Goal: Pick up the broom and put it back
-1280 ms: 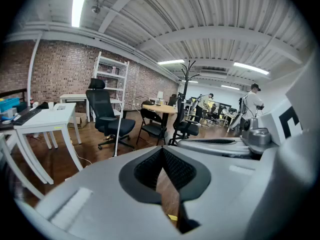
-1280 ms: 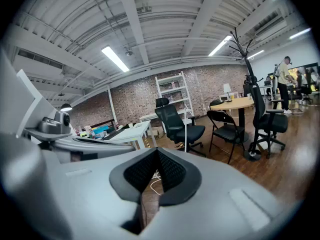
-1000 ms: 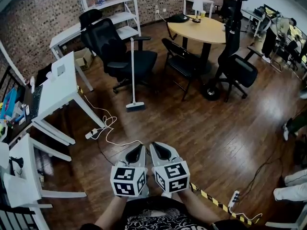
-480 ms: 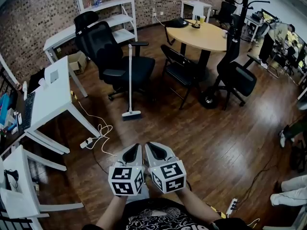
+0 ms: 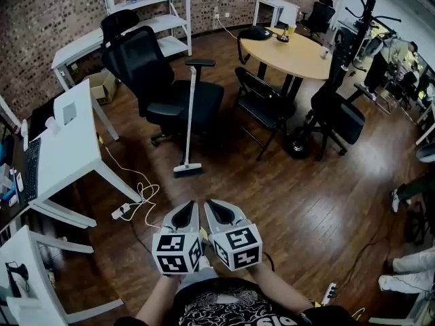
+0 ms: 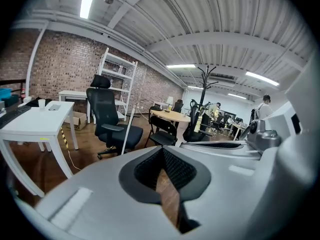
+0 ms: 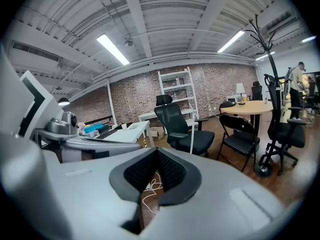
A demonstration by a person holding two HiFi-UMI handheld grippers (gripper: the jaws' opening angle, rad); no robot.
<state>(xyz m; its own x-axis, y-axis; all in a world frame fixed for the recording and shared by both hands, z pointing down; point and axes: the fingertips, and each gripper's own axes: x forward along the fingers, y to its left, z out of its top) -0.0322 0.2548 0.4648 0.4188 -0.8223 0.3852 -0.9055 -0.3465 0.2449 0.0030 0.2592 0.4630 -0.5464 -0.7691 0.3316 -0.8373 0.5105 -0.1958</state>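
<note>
The broom (image 5: 189,117) stands upright on the wooden floor, its white handle leaning by the seat of a black office chair (image 5: 160,87) and its head (image 5: 187,170) on the floor. It shows as a thin white pole in the left gripper view (image 6: 127,134) and in the right gripper view (image 7: 192,136). My left gripper (image 5: 187,211) and right gripper (image 5: 216,209) are held side by side, low in the head view, pointing toward the broom from a short way off. Both are shut, jaws (image 6: 162,151) (image 7: 157,151) closed with nothing between them.
A white cable and power strip (image 5: 121,210) lie on the floor left of the grippers. A white desk (image 5: 64,141) stands at the left. A black folding chair (image 5: 262,100), a round wooden table (image 5: 299,49) and a coat rack (image 5: 357,26) stand beyond. People are at the far right.
Both grippers have travelled forward together across the floor. The broom and office chair are nearer, and the striped tape on the floor has passed out of view.
</note>
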